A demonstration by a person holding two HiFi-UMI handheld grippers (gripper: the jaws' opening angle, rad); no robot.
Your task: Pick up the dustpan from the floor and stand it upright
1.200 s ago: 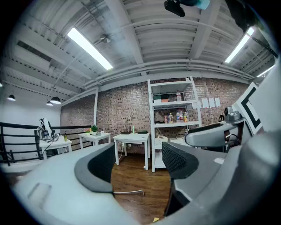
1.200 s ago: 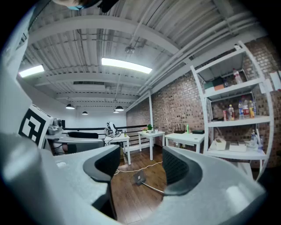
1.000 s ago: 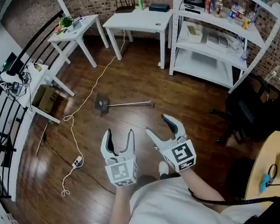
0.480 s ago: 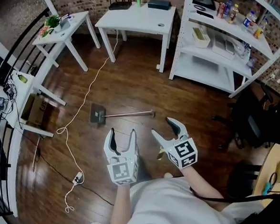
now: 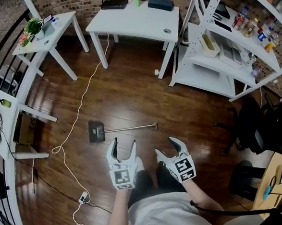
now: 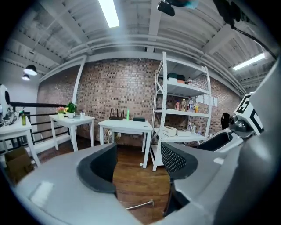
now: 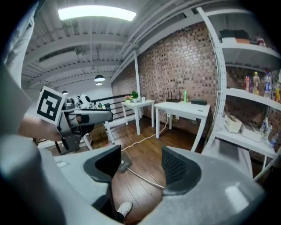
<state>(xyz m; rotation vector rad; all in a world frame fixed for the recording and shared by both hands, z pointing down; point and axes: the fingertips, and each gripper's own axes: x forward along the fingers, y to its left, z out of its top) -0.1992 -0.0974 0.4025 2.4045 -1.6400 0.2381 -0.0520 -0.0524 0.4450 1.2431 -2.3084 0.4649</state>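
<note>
The dustpan (image 5: 95, 131) lies flat on the wooden floor, its dark pan to the left and its thin metal handle (image 5: 130, 128) running right. In the head view my left gripper (image 5: 123, 145) hangs just short of the handle, open and empty. My right gripper (image 5: 166, 148) is beside it to the right, also open with nothing between its fingers. The right gripper view shows the dustpan (image 7: 124, 166) and handle (image 7: 147, 178) on the floor beyond my right gripper (image 7: 140, 165). In the left gripper view only the handle's end (image 6: 141, 205) shows below my left gripper (image 6: 138, 165).
A cream cable (image 5: 76, 114) runs across the floor past the pan to a power strip (image 5: 83, 199). Two white tables (image 5: 134, 18) stand at the back, a white shelf rack (image 5: 223, 55) at the right, and a black chair (image 5: 257, 125) near it. My shoe (image 7: 123, 209) is below.
The person has walked forward, so the dustpan now lies much closer to both grippers. Both grippers have moved forward and lower, still open and empty.
</note>
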